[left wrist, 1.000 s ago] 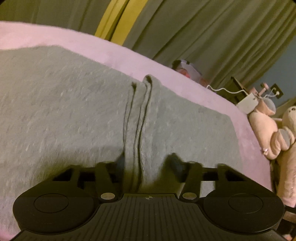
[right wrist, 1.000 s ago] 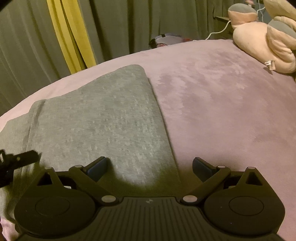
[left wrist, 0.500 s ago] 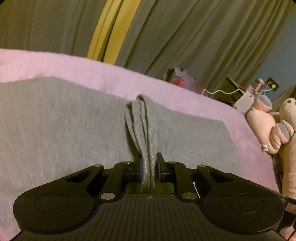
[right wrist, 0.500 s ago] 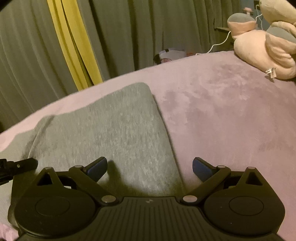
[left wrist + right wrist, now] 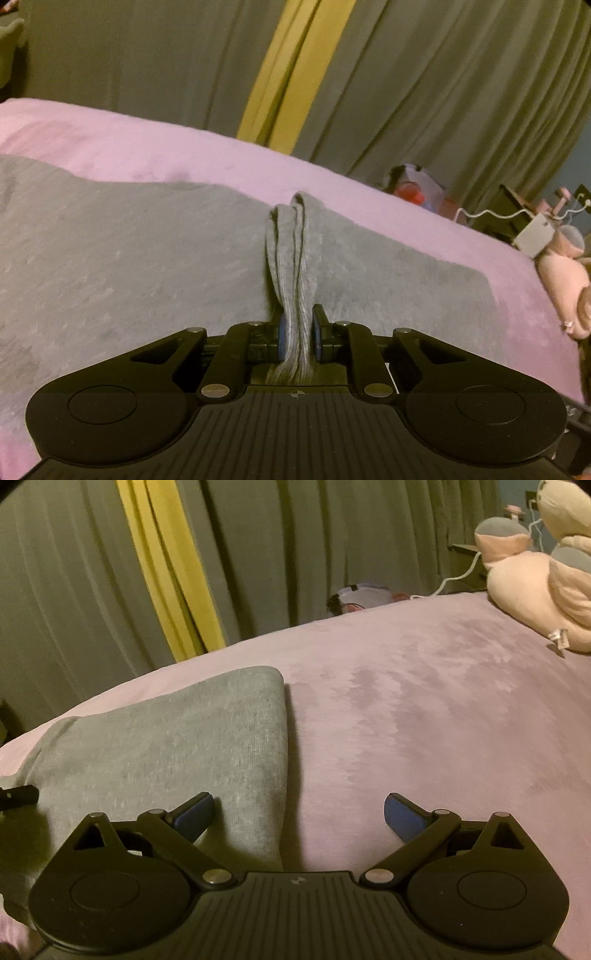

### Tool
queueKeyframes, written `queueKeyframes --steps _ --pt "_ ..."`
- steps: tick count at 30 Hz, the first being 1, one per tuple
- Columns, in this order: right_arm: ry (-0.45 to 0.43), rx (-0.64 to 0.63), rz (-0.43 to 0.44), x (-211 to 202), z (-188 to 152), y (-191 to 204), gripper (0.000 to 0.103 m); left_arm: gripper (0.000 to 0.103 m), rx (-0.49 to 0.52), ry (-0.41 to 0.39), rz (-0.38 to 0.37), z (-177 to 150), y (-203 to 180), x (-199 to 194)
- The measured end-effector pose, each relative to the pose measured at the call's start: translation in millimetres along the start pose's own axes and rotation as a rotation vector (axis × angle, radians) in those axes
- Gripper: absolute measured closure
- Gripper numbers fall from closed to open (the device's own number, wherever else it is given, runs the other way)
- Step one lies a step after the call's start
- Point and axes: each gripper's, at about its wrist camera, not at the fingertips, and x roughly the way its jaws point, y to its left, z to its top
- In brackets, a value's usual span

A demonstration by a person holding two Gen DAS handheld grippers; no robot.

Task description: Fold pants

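Left claw (image 5: 298,334) on pants (image 5: 147,266)

left wrist view: fisheye mounted behind left claw (image 5: 297,334), looks forward and down along its fingers, very close to grey pants (image 5: 129,266) on pink bed (image 5: 147,155)
left view faces: across bed toward olive curtains (image 5: 424,92) with yellow strip (image 5: 291,74); plush toy (image 5: 561,273) at right edge
right wrist view: fisheye behind right claw (image 5: 299,812), same downward tilt, low over bed (image 5: 424,720)
right view faces: curtains (image 5: 295,546), yellow strip (image 5: 166,572) upper left, plush toy (image 5: 535,590) upper right
shared by 2 views: pants (image 5: 166,746), bed, curtains, yellow strip, plush toy
cross-view: dark tip at right view's left edge, unclear what
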Motion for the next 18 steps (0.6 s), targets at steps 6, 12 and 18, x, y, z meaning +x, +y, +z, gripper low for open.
queueKeyframes --steps 6,12,18 --pt "-0.016 -0.083 0.048 -2.0 -2.9 13.5 0.004 0.075 0.009 0.050 0.064 -11.9 3.5 15.9" --pt "-0.157 -0.124 0.142 -25.9 -6.7 19.6 0.023 0.058 -0.061 0.055 0.091 -8.0 16.4 4.9" --pt "-0.054 -0.112 0.156 -10.7 -5.2 19.3 0.065 0.057 0.011 0.039 0.108 -14.7 10.8 -19.0"
